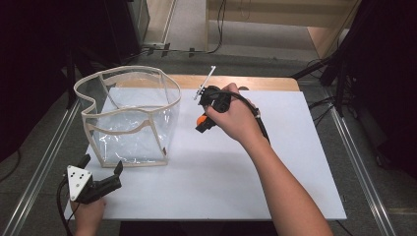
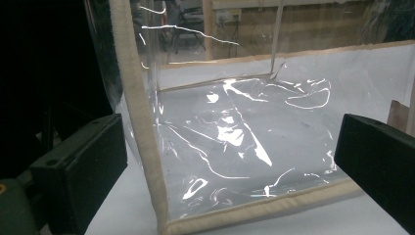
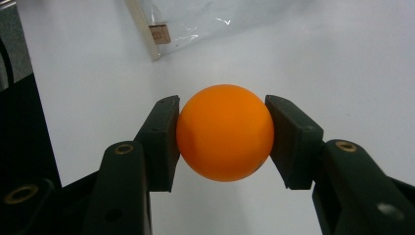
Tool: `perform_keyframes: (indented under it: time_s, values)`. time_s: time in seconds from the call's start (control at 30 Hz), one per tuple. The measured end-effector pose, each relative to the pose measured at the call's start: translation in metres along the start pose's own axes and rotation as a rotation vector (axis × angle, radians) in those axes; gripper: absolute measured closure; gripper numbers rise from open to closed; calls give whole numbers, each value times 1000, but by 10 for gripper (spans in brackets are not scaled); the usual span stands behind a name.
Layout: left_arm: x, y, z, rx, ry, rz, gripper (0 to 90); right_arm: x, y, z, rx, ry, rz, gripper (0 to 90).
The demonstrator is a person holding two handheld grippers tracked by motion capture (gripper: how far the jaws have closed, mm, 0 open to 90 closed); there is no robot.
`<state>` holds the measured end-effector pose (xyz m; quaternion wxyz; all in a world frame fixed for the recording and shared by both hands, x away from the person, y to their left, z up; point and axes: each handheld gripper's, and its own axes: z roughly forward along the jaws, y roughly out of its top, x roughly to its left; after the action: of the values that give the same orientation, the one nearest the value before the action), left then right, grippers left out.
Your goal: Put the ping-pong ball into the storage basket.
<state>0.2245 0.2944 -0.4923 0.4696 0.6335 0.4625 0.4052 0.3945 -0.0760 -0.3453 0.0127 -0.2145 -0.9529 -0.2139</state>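
Orange ball (image 3: 224,139) sits clamped between the right gripper (image 1: 204,121) fingers (image 3: 160,142), pinched at its widest part, above the white bench (image 1: 221,167) just right of the clear bag (image 1: 130,115). Ball looks light, smooth, rigid, likely slippery; a grip across the middle seems best. Bag is soft film with stiff beige trim. Left gripper (image 1: 101,169) fingers are spread, empty, near the bag's front corner.

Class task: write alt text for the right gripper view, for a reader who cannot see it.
An orange ball is clamped between the two black jaws of the right gripper, one jaw pressing on each side. Behind it lies a white table surface, with the beige-trimmed corner of a clear plastic bag at the top.
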Motion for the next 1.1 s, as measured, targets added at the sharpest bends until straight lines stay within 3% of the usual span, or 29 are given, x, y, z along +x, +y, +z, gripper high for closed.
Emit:
perform_keyframes:
  time_s: [0.17, 1.1]
  values:
    - [0, 0, 0, -1, 0, -1, 0, 2, 8, -3, -22, 10, -13, 474]
    - [0, 0, 0, -2, 0, -4, 0, 3, 40, -21, -23, 14, -50, 474]
